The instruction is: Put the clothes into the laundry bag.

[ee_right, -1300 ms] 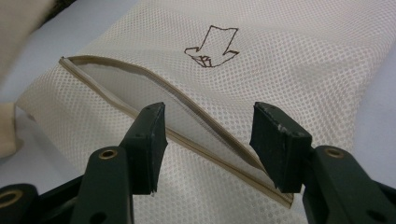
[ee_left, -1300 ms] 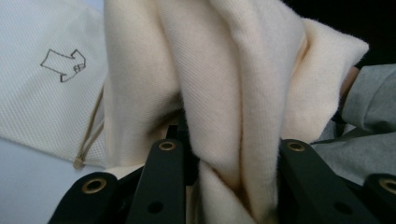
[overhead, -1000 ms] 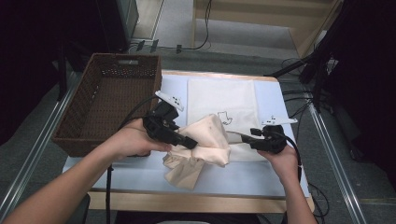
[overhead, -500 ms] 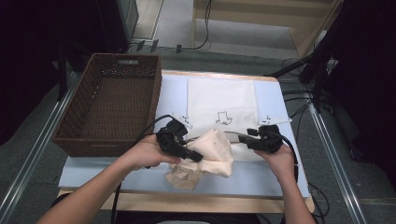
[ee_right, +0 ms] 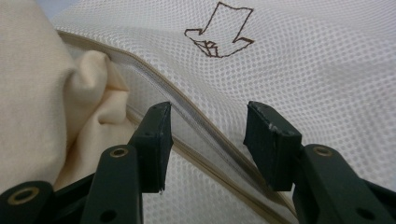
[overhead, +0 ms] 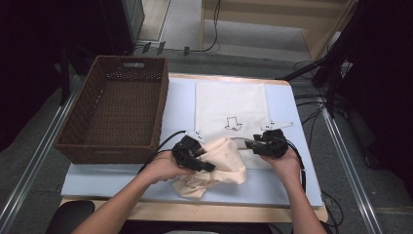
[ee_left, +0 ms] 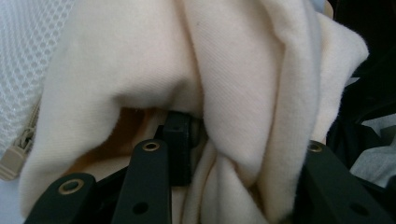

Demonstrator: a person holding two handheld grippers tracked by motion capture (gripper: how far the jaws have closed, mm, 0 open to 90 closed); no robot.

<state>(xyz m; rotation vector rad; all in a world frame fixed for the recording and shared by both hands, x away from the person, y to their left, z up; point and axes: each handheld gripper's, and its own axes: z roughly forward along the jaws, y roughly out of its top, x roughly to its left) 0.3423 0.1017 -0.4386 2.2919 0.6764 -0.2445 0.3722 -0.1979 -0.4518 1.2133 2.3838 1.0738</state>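
**Loading the cloth into the mesh bag: mouth control and feed**

I judged the step in hand to be feeding the cream cloth (overhead: 226, 161) into the mouth of the white mesh bag (overhead: 231, 100), which lay flat on the pale blue mat (overhead: 292, 187) beside the wicker basket (overhead: 114, 112). The cloth sat bunched at the bag's near edge, between the two grippers, with one fold at the opening.

1. Left gripper (overhead: 208, 166): its jaws had just been opening with a thick fold of cloth between them. The fabric hid the pads in the left gripper view, so I could not tell whether they pressed on it.
2. Right gripper (overhead: 247, 144): its jaws had just been closing. They stood apart astride the zip edge (ee_right: 187, 114), with neither pad touching it.

To do this well, I would pinch only the upper zip edge, lift it to hold the mouth wide, and push the cloth in low and in small bunches.

Materials: the cloth was soft, matte, fine-ribbed knit that fell in rounded folds. The bag was fine honeycomb netting, thin and limp, trimmed in beige tape, with a brown outlined arrow (ee_right: 219, 30) printed on it. The basket was stiff, dark, tightly woven and rectangular.
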